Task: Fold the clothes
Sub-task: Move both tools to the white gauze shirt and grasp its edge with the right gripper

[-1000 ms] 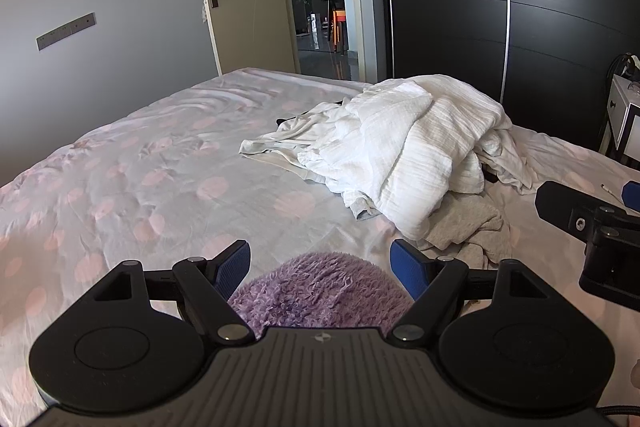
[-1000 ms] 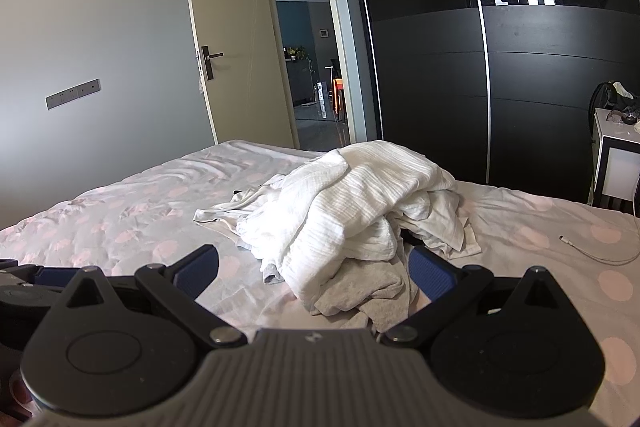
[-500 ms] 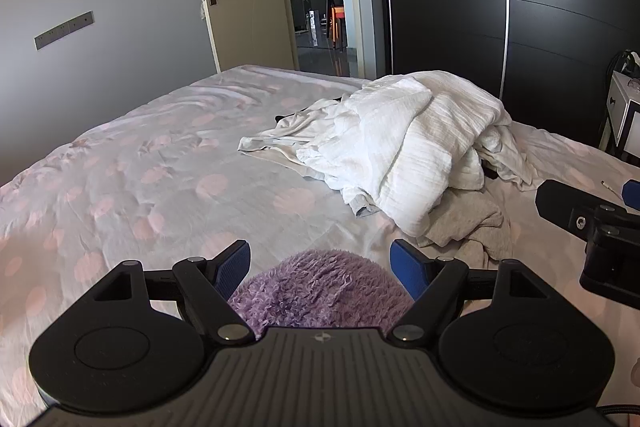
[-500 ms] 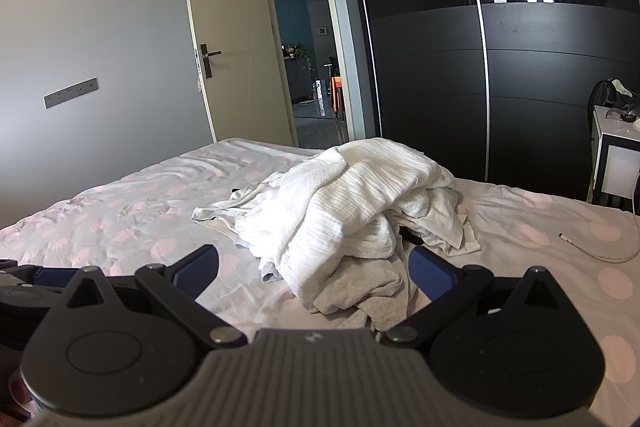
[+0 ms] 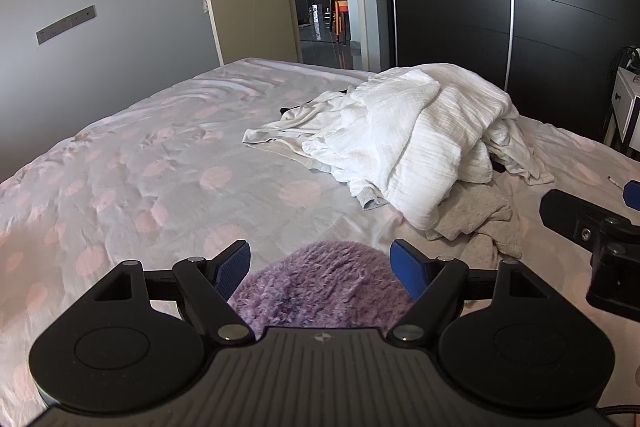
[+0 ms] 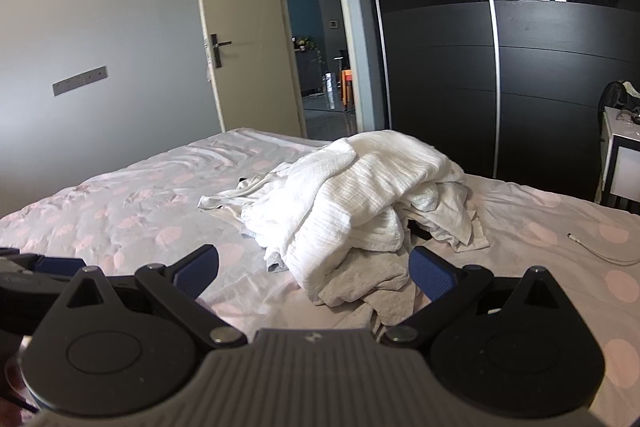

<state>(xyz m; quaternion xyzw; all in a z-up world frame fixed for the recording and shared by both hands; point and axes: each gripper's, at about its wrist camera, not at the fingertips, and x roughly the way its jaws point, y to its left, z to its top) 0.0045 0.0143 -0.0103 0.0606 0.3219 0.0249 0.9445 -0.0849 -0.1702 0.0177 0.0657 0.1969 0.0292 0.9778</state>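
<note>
A heap of white crinkled clothes (image 5: 408, 139) lies on the bed, with a beige garment (image 5: 476, 219) at its near edge; the heap (image 6: 360, 195) and the beige garment (image 6: 368, 283) also show in the right wrist view. A fluffy purple garment (image 5: 320, 291) lies on the bed under my left gripper (image 5: 322, 265), which is open and not closed on it. My right gripper (image 6: 314, 269) is open and empty, just short of the beige garment. It also shows at the right edge of the left wrist view (image 5: 592, 227).
The bed (image 5: 140, 167) has a grey cover with pink dots. A black wardrobe (image 6: 500, 47) stands behind it, an open door (image 6: 248, 27) to the left. A white nightstand (image 6: 620, 155) is at the right. A white cable (image 6: 600, 251) lies on the bed.
Both views have shifted only slightly; the clothes heap looks marginally nearer. Both grippers stay open and nothing was grasped.
</note>
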